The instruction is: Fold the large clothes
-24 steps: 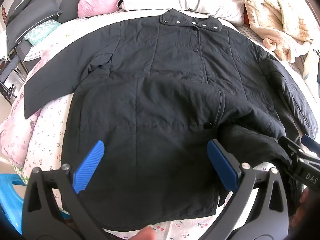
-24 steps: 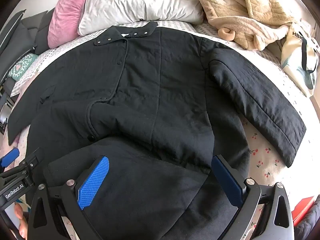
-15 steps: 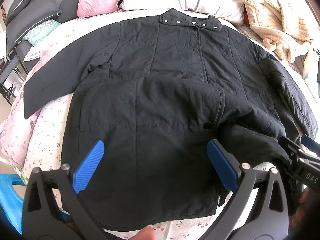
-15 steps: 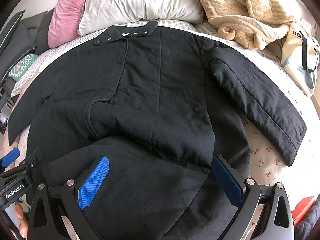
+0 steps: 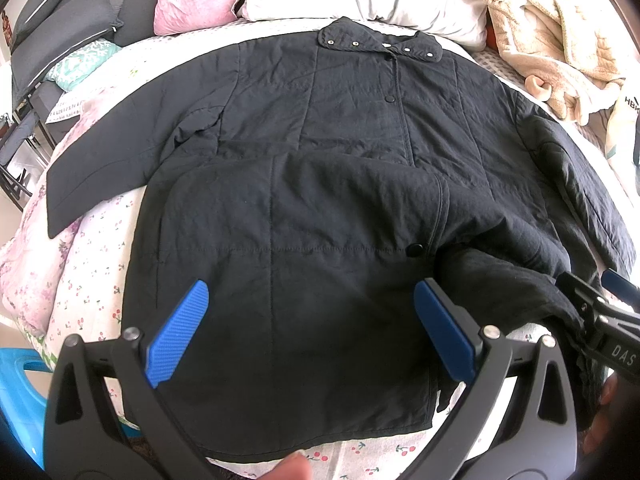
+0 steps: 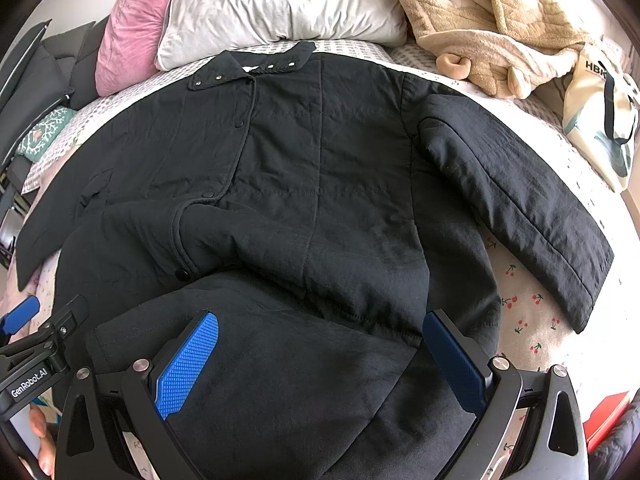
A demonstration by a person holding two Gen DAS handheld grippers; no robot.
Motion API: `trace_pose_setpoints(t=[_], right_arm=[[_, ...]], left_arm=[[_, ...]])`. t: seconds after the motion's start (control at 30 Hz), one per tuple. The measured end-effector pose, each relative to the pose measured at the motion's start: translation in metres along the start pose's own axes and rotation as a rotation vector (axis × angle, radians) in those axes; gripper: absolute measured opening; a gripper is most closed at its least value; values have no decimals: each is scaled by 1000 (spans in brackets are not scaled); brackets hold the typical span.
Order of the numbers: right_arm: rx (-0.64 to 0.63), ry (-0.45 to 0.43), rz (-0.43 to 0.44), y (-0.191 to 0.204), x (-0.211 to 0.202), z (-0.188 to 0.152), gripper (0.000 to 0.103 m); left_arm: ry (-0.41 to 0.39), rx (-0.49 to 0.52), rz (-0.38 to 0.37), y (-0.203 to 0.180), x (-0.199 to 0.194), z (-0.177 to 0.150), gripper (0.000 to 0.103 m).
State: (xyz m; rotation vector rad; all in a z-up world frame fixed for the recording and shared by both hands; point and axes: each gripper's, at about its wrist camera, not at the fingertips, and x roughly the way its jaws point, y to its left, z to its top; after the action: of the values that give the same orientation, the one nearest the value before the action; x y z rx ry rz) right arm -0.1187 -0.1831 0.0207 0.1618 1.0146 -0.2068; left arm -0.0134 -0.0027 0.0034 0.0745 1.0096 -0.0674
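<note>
coat (image 6: 320,200) hem hidden under the right gripper (image 6: 320,364), tote bag (image 6: 600,120) lettering cut off

**Black coat on cherry-print sheets**

The quilted coat (image 5: 320,128) is black all over, with black snap buttons down the front and silver studs along its collar. Under it the bedsheet (image 5: 92,264) is white, dotted with small red cherries on green stems. Beyond the jaws lie a white pillow (image 6: 276,0) and a pink one (image 6: 128,28). A beige fleece robe (image 6: 480,28) sits beyond and to the right, beside a cream tote bag (image 6: 600,116) with black lettering and teal print. The left gripper (image 5: 312,336) and right gripper (image 6: 320,364) are black with blue textured pads.
</note>
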Motion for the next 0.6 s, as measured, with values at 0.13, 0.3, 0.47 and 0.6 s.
trace_pose_setpoints(t=[0.13,0.3,0.47,0.6], right_arm=[[1,-1,0,-1,0,0,103],[2,-1,1,-1,0,0,103],[0,-1,-2,-2,-1,-1,103],[0,0,-3,-1,0,-2,103]], left_arm=[[4,2,-3,-1,1,-1,102],[3,1,-3,-3,1,-2,102],[3,4,-2,-3,1,-2,102],[3,4,-2,-3,1,-2,102]])
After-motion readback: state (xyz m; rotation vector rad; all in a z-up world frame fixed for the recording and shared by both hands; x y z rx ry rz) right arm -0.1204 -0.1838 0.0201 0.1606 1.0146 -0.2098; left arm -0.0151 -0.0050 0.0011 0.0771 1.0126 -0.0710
